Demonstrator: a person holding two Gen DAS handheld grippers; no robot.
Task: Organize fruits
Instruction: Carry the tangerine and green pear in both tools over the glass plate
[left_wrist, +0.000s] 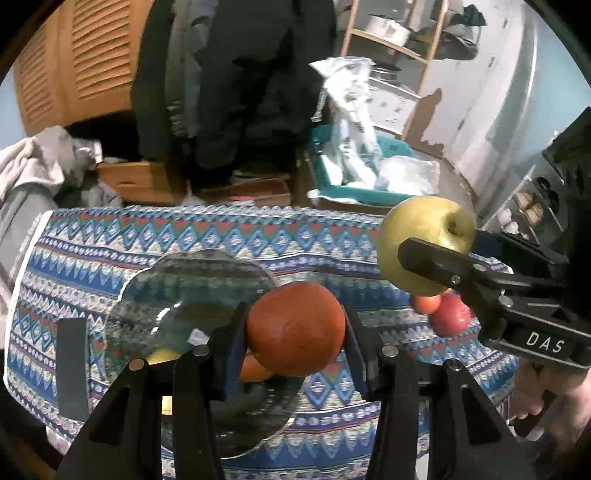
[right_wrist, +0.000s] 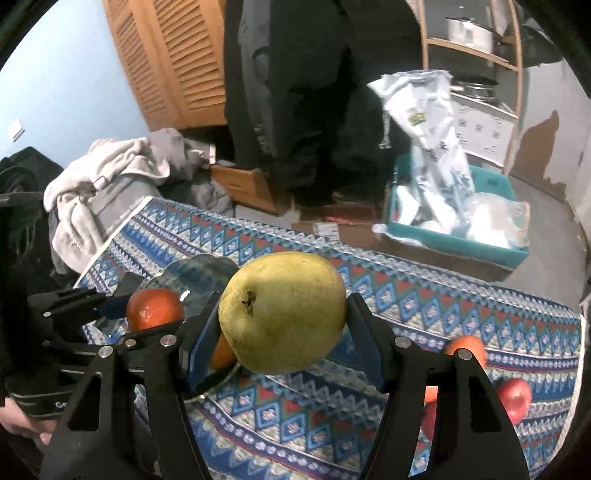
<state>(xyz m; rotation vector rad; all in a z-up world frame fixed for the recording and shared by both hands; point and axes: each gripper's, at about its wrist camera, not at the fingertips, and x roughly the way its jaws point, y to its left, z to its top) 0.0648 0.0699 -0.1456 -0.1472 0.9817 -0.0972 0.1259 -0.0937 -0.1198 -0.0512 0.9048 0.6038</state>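
Observation:
My left gripper (left_wrist: 295, 328) is shut on an orange (left_wrist: 295, 328) and holds it above the near right edge of a clear glass plate (left_wrist: 192, 288). The plate holds another orange (left_wrist: 253, 369) and something yellow (left_wrist: 164, 356). My right gripper (right_wrist: 282, 314) is shut on a yellow-green apple (right_wrist: 282, 314), in the air right of the plate (right_wrist: 199, 273). The apple (left_wrist: 424, 240) and the right gripper also show in the left wrist view. The left gripper's orange (right_wrist: 155, 308) shows in the right wrist view.
A red apple (left_wrist: 450, 317) and an orange fruit (left_wrist: 426, 304) lie on the patterned tablecloth (left_wrist: 221, 236) at the right; they show in the right wrist view too (right_wrist: 515, 398). Behind the table are clothes, cardboard boxes and a teal bin (left_wrist: 351, 184) with plastic bags.

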